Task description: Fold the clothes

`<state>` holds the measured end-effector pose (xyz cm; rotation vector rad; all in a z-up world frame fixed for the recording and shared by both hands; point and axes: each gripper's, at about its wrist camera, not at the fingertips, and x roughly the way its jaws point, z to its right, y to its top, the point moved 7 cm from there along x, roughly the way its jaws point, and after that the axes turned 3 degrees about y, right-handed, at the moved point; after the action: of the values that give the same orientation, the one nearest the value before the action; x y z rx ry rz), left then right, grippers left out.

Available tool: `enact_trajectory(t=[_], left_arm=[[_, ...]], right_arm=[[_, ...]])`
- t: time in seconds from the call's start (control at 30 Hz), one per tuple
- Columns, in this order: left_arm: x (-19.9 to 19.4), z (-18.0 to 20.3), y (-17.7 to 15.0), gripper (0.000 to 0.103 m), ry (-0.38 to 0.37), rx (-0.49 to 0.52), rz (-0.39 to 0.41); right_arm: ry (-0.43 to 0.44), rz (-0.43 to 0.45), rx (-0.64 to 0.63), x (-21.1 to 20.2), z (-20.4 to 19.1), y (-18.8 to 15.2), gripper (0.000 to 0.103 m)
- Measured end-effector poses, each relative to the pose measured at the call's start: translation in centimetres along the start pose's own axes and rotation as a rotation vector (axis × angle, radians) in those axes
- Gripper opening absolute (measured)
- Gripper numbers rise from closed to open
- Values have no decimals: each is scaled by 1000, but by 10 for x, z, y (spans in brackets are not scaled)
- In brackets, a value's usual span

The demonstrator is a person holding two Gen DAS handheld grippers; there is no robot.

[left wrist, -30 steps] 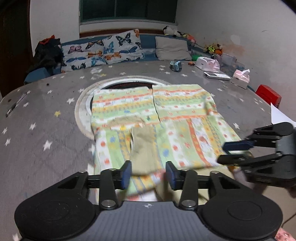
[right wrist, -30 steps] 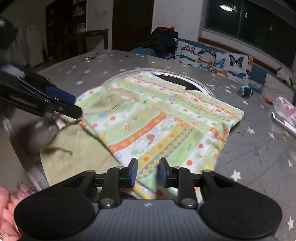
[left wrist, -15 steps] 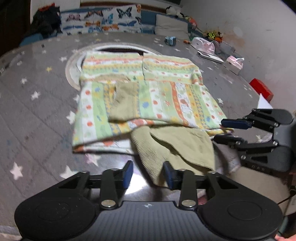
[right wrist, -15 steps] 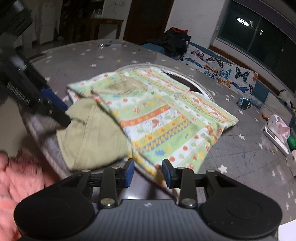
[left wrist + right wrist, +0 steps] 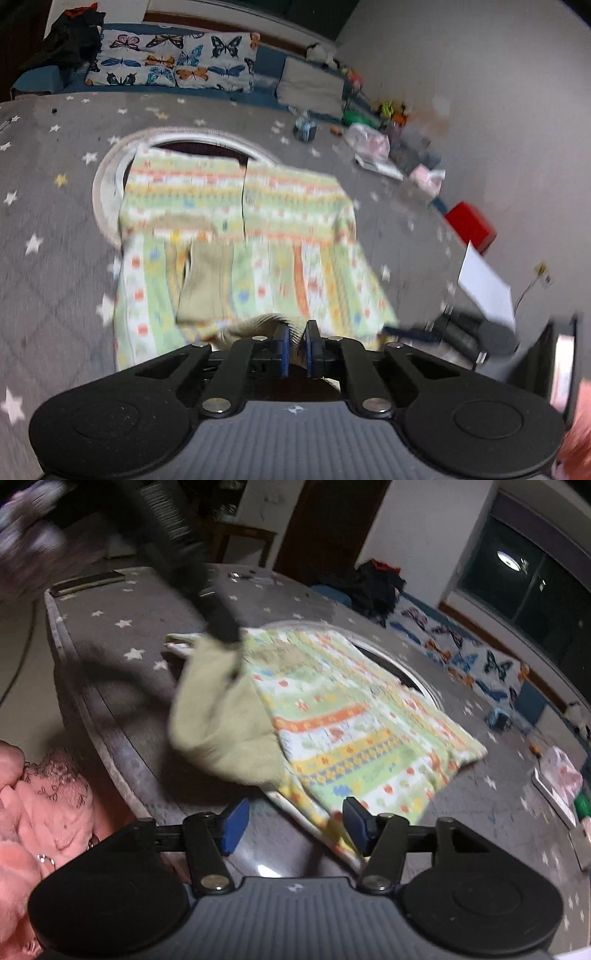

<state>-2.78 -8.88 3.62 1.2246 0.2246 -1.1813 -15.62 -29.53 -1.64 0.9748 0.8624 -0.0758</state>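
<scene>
The left gripper (image 5: 294,341) is closing, its pads pinching the olive cuff (image 5: 273,320) of the striped garment (image 5: 280,236). The right gripper (image 5: 293,825) is opening, fingers spread, apparently holding nothing.

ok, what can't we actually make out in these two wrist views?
- Left wrist: right gripper smeared by motion blur; its opening unreadable there.
- Left wrist: how much khaki cuff sits between the closing left gripper fingers; they cover it.
- Right wrist: left gripper is a dark blur over the cuff.
- Right wrist: striped garment near corner hidden behind the opening right gripper.
</scene>
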Motion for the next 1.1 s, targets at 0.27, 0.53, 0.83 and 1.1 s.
enact_trajectory(t=[0.27, 0.53, 0.83, 1.1], left_arm=[[7, -6, 17, 10, -17, 10, 14], [-24, -18, -13, 44, 85, 159, 122], [-19, -23, -47, 52, 291, 395, 174], [7, -21, -57, 51, 418, 599, 199]], right_arm=[[35, 78, 110, 24, 13, 24, 36], [104, 121, 290, 26, 47, 45, 16], [90, 147, 340, 26, 57, 59, 14], [67, 163, 341, 24, 60, 66, 14]])
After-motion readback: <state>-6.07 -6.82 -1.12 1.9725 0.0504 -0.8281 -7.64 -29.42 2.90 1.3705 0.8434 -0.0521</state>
